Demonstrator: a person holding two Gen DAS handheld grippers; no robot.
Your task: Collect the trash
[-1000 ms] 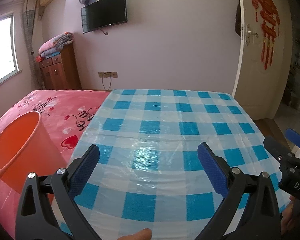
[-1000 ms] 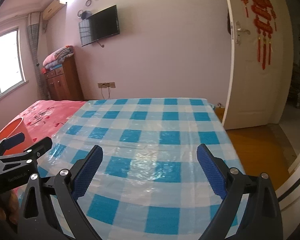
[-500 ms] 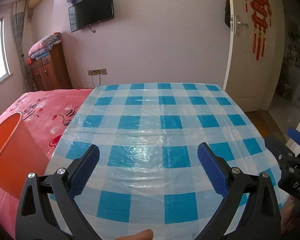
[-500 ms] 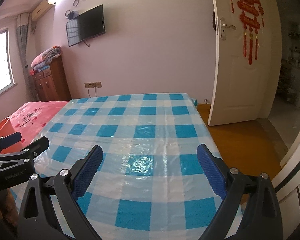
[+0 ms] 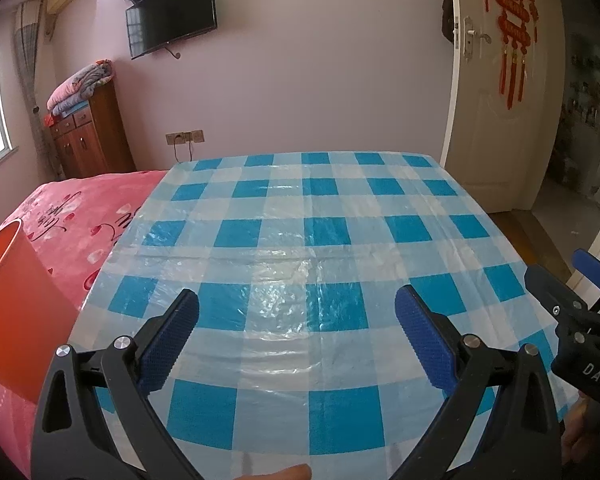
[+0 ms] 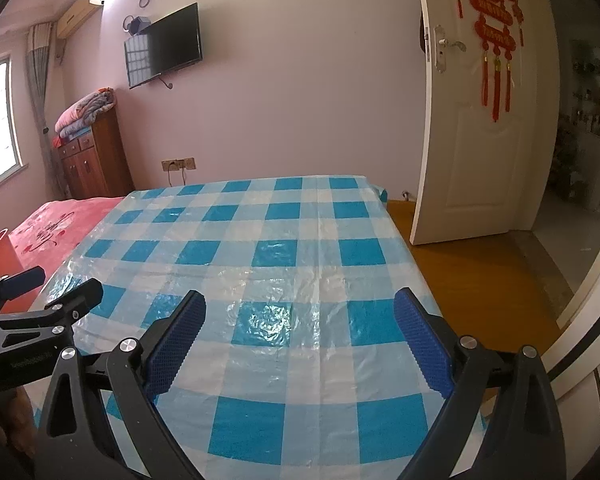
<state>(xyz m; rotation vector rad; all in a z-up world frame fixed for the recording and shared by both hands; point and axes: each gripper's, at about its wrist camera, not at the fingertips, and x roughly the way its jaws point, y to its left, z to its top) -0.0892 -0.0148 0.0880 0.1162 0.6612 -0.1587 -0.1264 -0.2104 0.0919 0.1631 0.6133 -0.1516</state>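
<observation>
Both black claws with blue pads, left (image 5: 296,312) and right (image 6: 300,316), stay spread and empty while swinging rightward over the blue-checked plastic sheet (image 5: 300,240), leaving the orange plastic bucket (image 5: 8,300) at the edge, with 0 trash visible.

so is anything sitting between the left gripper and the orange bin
Nothing visible does. The left gripper hangs open over the blue checked plastic sheet, and the orange bin stands to its left on the pink bedspread. No trash shows in either view.
</observation>
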